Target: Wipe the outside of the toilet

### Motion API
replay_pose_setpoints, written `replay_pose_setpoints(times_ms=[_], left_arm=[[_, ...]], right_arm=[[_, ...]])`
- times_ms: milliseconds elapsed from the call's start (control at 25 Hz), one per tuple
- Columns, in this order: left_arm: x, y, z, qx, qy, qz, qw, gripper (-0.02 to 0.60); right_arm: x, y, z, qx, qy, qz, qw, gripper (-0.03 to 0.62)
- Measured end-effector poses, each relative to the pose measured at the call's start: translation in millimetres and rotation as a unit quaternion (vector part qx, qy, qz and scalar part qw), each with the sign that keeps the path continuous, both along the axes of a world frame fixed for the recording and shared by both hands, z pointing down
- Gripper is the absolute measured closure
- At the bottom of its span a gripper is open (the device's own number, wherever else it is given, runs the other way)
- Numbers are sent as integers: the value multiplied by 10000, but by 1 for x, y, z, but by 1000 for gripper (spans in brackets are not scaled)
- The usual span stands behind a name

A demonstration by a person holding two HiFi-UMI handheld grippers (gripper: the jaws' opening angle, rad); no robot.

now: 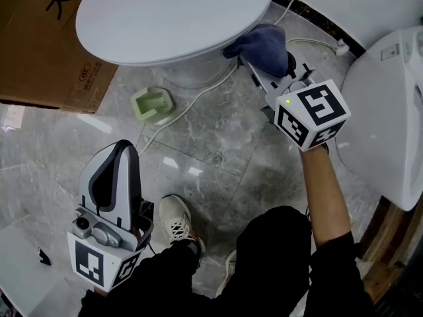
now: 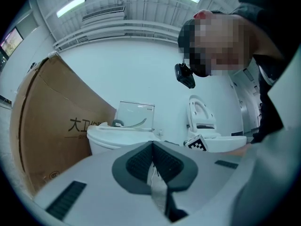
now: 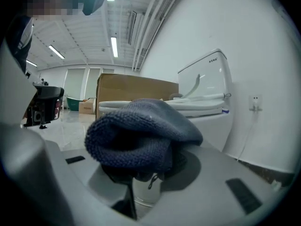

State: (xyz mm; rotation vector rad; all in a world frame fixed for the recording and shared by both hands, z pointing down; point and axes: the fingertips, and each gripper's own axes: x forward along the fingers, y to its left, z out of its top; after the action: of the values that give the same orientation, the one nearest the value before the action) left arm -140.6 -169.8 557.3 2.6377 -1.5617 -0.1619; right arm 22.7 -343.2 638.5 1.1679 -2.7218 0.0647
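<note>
Now right gripper (image 1: 268,68) is squeezing blue cloth (image 1: 261,45), holding it by toilet (image 1: 165,18) side, under lid. Left gripper (image 1: 117,152) is hanging low, jaws together, empty. Wiping is looking underway, probably lots left.

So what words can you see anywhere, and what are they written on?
"大工": big black print on the brown cardboard box; the characters after it are cut off behind the white toilet.
Small red oval stamp on the same box: too small to read.
Small dark label on the white toilet tank: too blurred to read.
Nothing else readable shows.
</note>
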Motion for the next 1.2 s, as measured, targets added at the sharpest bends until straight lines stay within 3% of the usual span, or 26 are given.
replay_pose_setpoints(times_ms=[320,640,1200], left_arm=[[6,-10,9,-97,76,169,9998,571],[10,-32,28,-253,111,179,9995,571],[30,-64,72,-504,-203,423,9976,571]], right_arm=[[-3,-6,15,-87,215,36,9997,494],[-7,-12,41,-272,65,21,9996,494],[-16,-20,98,-524,163,-35,9985,494]])
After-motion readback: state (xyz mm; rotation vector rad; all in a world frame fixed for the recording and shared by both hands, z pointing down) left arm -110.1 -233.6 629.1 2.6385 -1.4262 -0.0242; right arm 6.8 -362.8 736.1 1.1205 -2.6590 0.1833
